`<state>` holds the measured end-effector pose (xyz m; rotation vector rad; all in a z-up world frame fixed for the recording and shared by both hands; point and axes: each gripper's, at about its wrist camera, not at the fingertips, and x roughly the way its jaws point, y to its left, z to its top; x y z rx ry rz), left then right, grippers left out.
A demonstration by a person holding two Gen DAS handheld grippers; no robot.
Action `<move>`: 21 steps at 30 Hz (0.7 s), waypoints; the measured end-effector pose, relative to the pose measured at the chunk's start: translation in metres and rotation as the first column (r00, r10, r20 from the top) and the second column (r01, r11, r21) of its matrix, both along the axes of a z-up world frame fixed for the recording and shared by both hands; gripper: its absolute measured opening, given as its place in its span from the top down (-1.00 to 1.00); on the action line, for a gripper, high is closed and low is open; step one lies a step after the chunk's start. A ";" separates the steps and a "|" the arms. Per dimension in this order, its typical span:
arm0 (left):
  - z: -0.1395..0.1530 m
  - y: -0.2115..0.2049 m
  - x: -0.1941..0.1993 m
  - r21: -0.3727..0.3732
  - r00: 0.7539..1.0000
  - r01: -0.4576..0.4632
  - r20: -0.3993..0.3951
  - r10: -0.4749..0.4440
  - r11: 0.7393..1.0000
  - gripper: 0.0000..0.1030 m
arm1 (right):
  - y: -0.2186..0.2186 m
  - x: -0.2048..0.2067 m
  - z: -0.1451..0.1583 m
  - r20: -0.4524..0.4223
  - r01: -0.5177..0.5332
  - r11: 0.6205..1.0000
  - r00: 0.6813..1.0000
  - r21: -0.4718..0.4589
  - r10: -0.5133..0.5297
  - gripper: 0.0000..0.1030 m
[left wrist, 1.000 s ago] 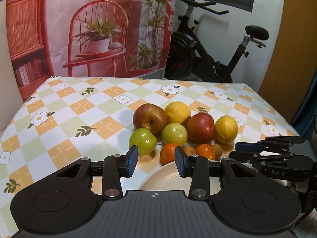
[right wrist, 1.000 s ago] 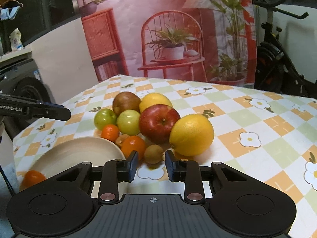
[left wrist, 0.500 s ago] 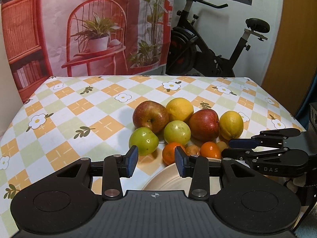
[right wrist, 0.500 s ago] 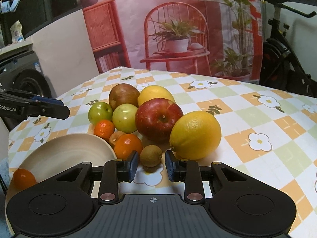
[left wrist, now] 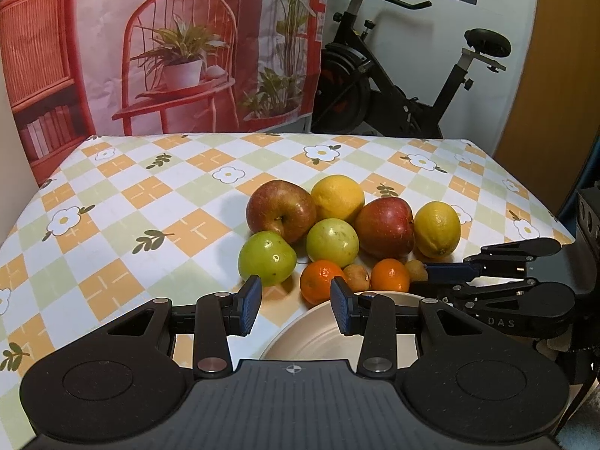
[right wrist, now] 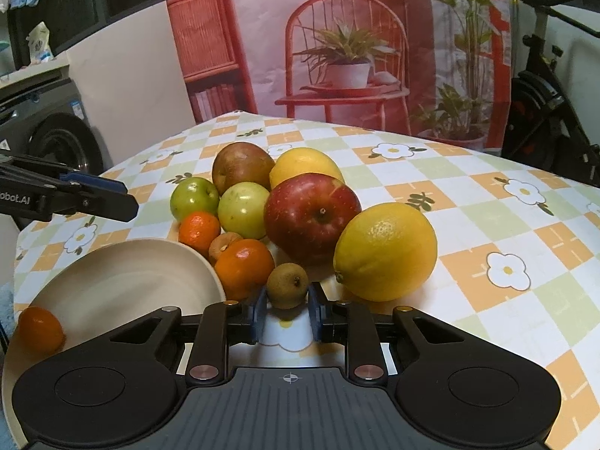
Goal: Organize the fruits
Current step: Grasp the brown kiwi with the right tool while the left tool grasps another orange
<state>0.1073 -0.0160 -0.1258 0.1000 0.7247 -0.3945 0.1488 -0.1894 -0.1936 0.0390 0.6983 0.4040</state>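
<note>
The right gripper (right wrist: 287,313) sits low at the near edge of the fruit pile, and the small brown kiwi (right wrist: 287,285) is exactly between its two blue pads. Its jaws have just been closing, and now the pads press on the kiwi from both sides, so it is clenched on this fruit. The kiwi rests on the checked tablecloth (right wrist: 525,232), approx. in front of the big yellow lemon (right wrist: 386,252) and just right of a mandarin (right wrist: 243,268). It touches the mandarin or nearly; I cannot tell which.

The kiwi is a short oval. Its little dark stem end looks toward the camera and a bit to the right, and its long axis runs approx. along the fingers, not across them.

The left gripper (left wrist: 296,309) hovers over the near rim of the cream bowl (left wrist: 315,337), w/ jaws partly apart and nothing between them. A 2nd mandarin (left wrist: 321,281) lies just beyond its pads.

Behind: red apple (right wrist: 311,215), 2 green apples, a brownish apple and a 2nd lemon, all tight together. One more mandarin (right wrist: 39,330) lies inside the bowl.
</note>
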 end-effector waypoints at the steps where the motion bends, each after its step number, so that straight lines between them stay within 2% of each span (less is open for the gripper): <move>1: 0.000 0.000 0.000 -0.001 1.000 0.000 -0.003 0.000 1.000 0.17 | 0.000 -0.001 0.000 -0.001 0.001 1.000 1.000 0.006 -0.001 0.58; 8: -0.003 -0.003 0.009 -0.022 0.999 0.003 -0.038 -0.004 1.000 0.17 | -0.016 -0.019 0.002 0.016 0.057 0.995 0.998 0.082 -0.058 0.58; 13: -0.009 -0.009 0.023 -0.066 0.996 -0.026 -0.091 0.020 0.997 0.18 | -0.014 -0.027 -0.001 0.018 0.050 0.997 0.999 0.056 -0.051 0.58; 21: -0.015 -0.022 0.036 -0.068 0.995 -0.015 -0.098 0.008 0.998 0.18 | -0.017 -0.026 -0.002 0.009 0.062 0.995 0.998 0.075 -0.063 0.58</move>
